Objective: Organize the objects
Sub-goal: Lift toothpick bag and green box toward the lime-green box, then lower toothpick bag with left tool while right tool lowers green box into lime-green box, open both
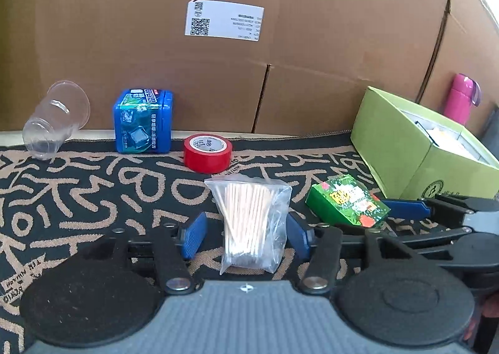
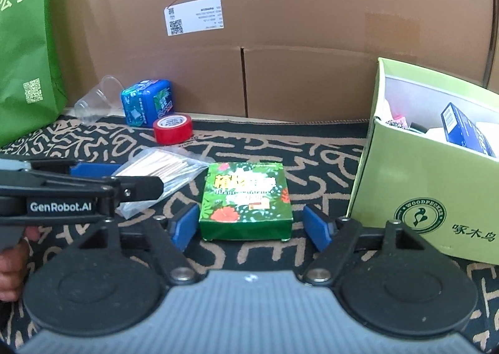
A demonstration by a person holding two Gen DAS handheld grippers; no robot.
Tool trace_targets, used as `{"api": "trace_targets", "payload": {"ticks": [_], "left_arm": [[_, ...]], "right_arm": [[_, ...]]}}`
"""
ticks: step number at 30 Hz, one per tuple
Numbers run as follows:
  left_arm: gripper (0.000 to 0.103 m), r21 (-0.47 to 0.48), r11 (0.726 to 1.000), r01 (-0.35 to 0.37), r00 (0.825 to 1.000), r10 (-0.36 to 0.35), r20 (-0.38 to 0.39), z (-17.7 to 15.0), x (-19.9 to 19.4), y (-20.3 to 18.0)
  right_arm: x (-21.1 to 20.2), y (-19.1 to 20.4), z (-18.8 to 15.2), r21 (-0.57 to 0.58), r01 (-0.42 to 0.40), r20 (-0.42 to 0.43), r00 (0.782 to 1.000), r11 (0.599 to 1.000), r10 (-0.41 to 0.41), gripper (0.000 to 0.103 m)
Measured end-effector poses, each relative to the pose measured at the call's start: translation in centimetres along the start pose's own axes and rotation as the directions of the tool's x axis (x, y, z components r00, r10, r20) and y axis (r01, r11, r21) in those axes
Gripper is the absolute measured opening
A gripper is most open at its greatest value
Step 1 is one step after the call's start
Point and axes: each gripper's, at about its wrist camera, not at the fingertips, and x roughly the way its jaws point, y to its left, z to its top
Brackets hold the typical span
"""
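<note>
My left claw point(image 1: 246, 234) stood released around the toothpick bag point(image 1: 254, 223). My right claw point(image 2: 251, 224) gaped around the green box point(image 2: 246, 199), carton point(image 2: 414, 198) at 3 o'clock.

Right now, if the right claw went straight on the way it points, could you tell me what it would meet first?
Most likely the small green floral box: it lies on the patterned cloth between the open pads of the right claw, apparently untouched. Beyond it is bare cloth, then the cardboard wall.

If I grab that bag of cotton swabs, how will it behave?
The swab bag is thin clear plastic, so it will probably crumple and feel slippery. The sticks look loosely bundled, so they may shift. It is likely very light.
</note>
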Motion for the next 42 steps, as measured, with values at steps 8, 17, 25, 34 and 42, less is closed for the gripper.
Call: {"api": "trace_targets", "payload": {"ticks": [8, 17, 25, 34, 42], "left_arm": [[0.031, 0.03, 1.0, 0.008, 1.0, -0.008, -0.005, -0.1, 0.1, -0.2], [0.019, -0.016, 1.0, -0.017, 0.996, 0.018, 0.088, 0.8, -2.3, -0.1], [0.019, -0.036, 0.998, 0.055, 0.983, -0.048, 0.176, 3.6, -4.7, -1.9], [0.019, 0.038, 0.984, 0.174, 0.959, -0.178, 0.222, 6.8, -3.8, -8.4], [0.019, 0.047, 0.96, 0.275, 0.946, -0.279, 0.165, 7.9, 0.4, -13.3]], "right_arm": [[0.2, 0.3, -0.1, -0.024, 0.016, -0.002, 1.0, 1.0, -0.016, 0.06], [-1.7, 1.1, 0.2, -0.062, 0.023, 0.101, 0.995, 0.998, -0.017, 0.059], [-5.5, 0.2, 1.3, -0.046, 0.075, 0.276, 0.959, 0.996, -0.06, 0.059], [-9.5, -5.0, 2.0, 0.116, 0.218, 0.41, 0.878, 0.969, -0.246, 0.059], [-11.2, -10.5, 1.7, 0.321, 0.348, 0.418, 0.782, 0.881, -0.461, 0.06]]}}
